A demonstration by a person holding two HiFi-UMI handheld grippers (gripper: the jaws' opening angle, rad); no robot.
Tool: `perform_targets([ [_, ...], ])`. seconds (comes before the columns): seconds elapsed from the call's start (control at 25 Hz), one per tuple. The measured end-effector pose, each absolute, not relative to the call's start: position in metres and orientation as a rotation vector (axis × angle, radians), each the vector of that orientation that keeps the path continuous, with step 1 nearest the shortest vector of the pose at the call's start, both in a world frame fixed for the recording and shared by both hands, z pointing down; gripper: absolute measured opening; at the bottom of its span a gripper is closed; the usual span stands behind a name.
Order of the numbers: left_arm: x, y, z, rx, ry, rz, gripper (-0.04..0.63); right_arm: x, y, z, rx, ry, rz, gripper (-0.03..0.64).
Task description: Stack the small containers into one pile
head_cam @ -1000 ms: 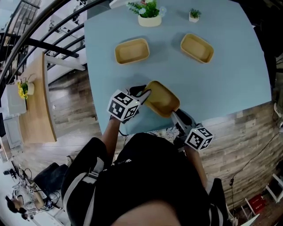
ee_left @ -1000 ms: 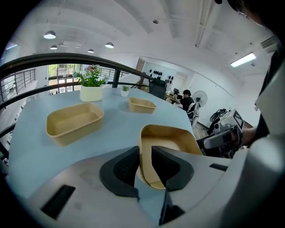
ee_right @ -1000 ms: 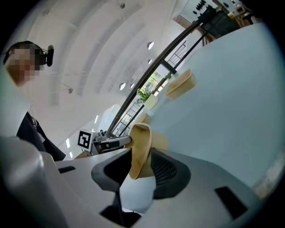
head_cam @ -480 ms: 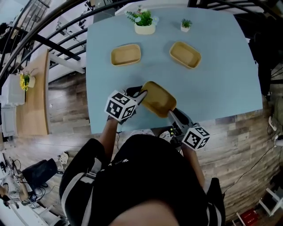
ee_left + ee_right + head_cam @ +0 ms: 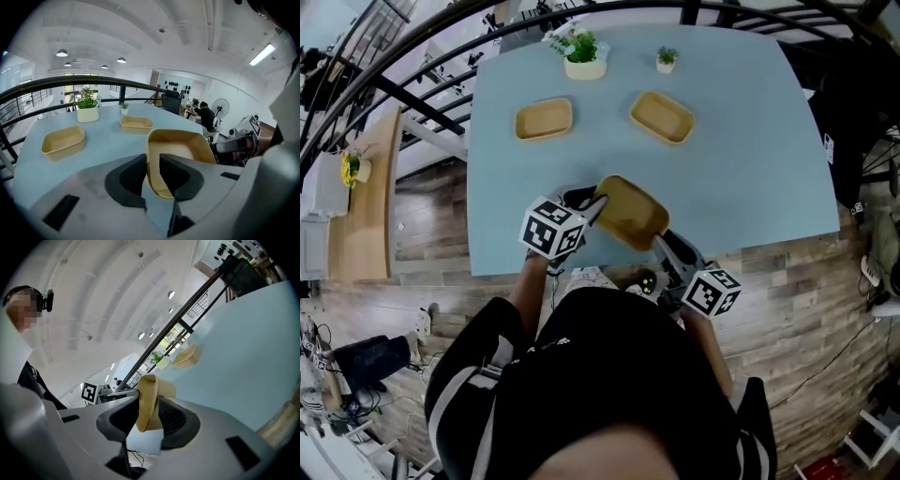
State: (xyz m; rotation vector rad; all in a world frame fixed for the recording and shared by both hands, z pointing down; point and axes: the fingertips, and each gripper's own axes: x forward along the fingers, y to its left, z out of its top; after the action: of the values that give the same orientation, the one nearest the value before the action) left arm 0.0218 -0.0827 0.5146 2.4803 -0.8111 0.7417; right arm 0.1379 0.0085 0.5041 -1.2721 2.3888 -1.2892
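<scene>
**Change since the earlier frame.** In the head view the table [image 5: 750, 159] has drawn smaller and slid toward the upper left. The two loose containers have slid left with it. The held container [image 5: 630, 211] and both grippers keep much the same place, low in the centre of the frame.

**Held container.** Tan, rectangular, rounded corners, empty. It sits tilted over the table's near edge, between the two grippers and well apart from the other two.

**Left gripper [image 5: 598, 199].** At the container's left end. In the left gripper view its jaws are closed on the rim wall, one pad inside and one outside.

**Right gripper [image 5: 661, 241].** At the container's lower right end. In the right gripper view its jaws pinch the rim, which shows edge-on between the pads.

**Left container [image 5: 544, 119].** Flat on the table, upper left of centre, empty.

**Right container [image 5: 661, 116].** Flat on the table, upper centre, empty, turned at a slant. It lies apart from the left container.

**Large plant [image 5: 584, 58].** In a white pot at the table's far edge, above the left container.

**Small plant [image 5: 666, 60].** At the far edge, above the right container.
</scene>
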Motion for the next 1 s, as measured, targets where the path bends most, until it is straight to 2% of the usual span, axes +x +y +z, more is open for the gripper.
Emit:
perform_targets([
  [0.44,0.049,-0.088,0.497,2.473,-0.88,0.697,0.089,0.171,-0.004,0.49,-1.196,2.404,-1.287,0.132],
  [1.0,0.063,-0.167,0.48,2.445,-0.936,0.578,0.089,0.195,-0.1,0.473,-1.233,2.471,-1.192,0.129],
])
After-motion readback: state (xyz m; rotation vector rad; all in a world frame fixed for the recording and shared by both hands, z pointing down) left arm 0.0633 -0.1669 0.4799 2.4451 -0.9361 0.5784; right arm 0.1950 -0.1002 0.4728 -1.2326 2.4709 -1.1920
